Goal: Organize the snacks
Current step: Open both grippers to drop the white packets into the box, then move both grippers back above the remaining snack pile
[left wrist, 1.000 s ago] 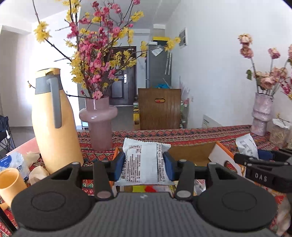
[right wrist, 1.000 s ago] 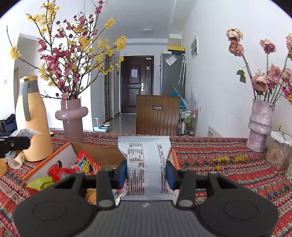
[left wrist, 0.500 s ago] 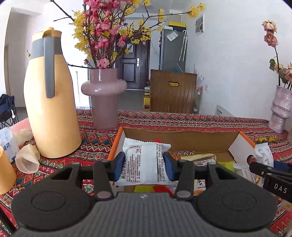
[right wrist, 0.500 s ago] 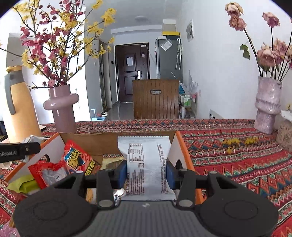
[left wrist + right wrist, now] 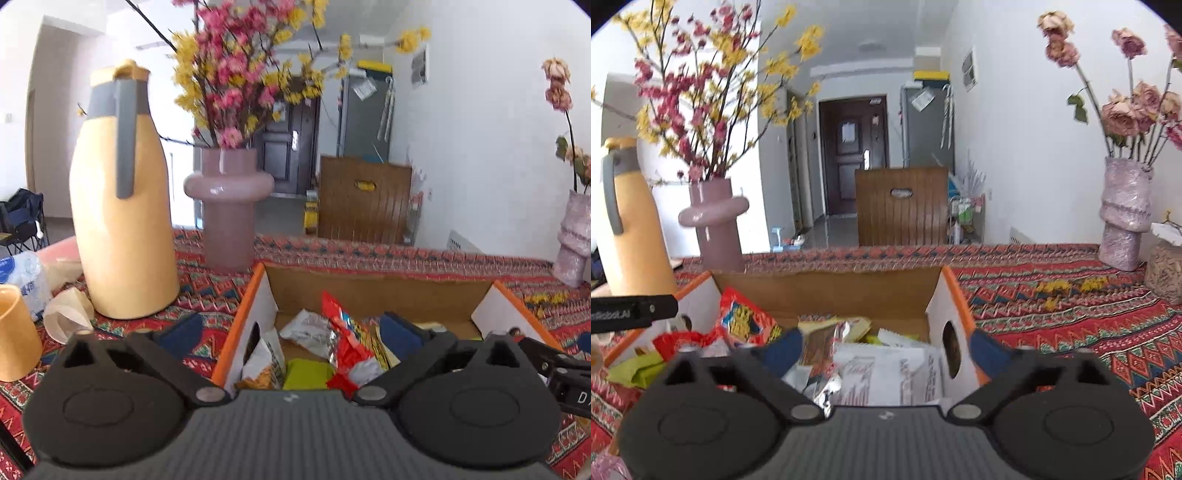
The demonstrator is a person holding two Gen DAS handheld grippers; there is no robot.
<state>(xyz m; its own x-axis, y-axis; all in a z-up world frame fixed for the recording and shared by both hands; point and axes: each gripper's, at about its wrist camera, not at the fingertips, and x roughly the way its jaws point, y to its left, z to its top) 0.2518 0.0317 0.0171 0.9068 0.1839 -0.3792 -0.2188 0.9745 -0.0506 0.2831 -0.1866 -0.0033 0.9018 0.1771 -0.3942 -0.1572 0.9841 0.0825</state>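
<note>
An open cardboard box point(image 5: 369, 295) with orange edges holds several snack packets. My left gripper point(image 5: 291, 330) hangs over its left end, jaws opening wide, nothing between the blue pads. Below it a white packet point(image 5: 264, 362) leans on the box's left wall beside a red packet point(image 5: 343, 343). My right gripper point(image 5: 886, 350) is over the right end of the box point(image 5: 831, 295), jaws also opening and empty. A white printed packet point(image 5: 886, 373) lies loose in the box beneath it. Each gripper shows at the edge of the other's view.
A tall yellow jug point(image 5: 122, 221) and a pink vase of blossoms point(image 5: 229, 206) stand left of the box. A yellow cup point(image 5: 14, 332) and crumpled paper point(image 5: 66, 310) lie nearer. A textured vase of dried roses point(image 5: 1123, 218) stands far right on the patterned tablecloth point(image 5: 1071, 314).
Both grippers sank lower over the box, then their jaws swung wide. The white packet each held has dropped out into the box.
</note>
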